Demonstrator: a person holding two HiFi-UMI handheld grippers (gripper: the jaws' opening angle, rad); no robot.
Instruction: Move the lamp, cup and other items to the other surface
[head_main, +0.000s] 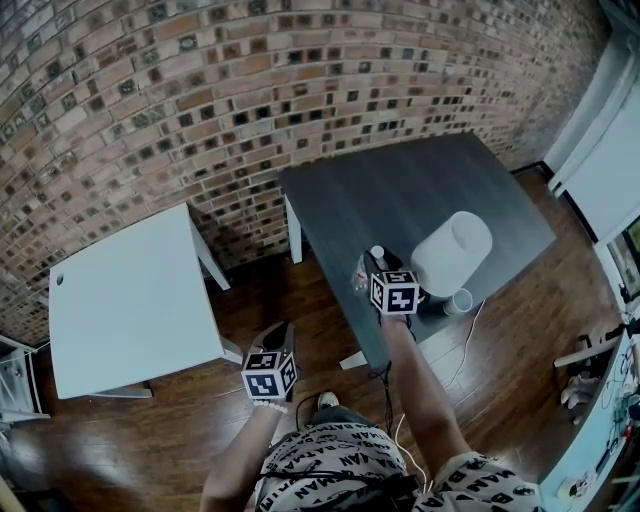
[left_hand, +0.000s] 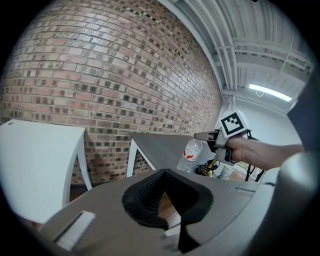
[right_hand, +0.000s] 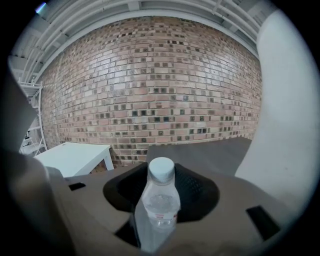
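- Head view: the bottle (head_main: 366, 272) is seen upright near the front edge of the dark table (head_main: 400, 190), with the tips of the right gripper (head_main: 372, 268) reaching it. The lamp (head_main: 452, 255) (white shade uppermost) and the cup (head_main: 460, 300) are set just to its right. The left gripper (head_main: 280, 335) is held over the floor (head_main: 270, 290), between the dark table and the white table (head_main: 130, 290), well apart from the bottle.
- Left gripper view: the jaws of the left gripper (left_hand: 167, 200) are seen a little apart, with nothing between them. Floor is glimpsed through the gap. Beyond them, the bottle (left_hand: 190, 156) stands on the dark table (left_hand: 160, 142), with the right gripper (left_hand: 204, 136) at the level of its cap.
- Right gripper view: the jaws of the right gripper (right_hand: 160, 185) are spread. The bottle (right_hand: 161, 202) is framed upright midway between them. A dark gap is left on either side of its cap and shoulders, so it is not pinched. The lamp (right_hand: 290, 125) fills the right edge.
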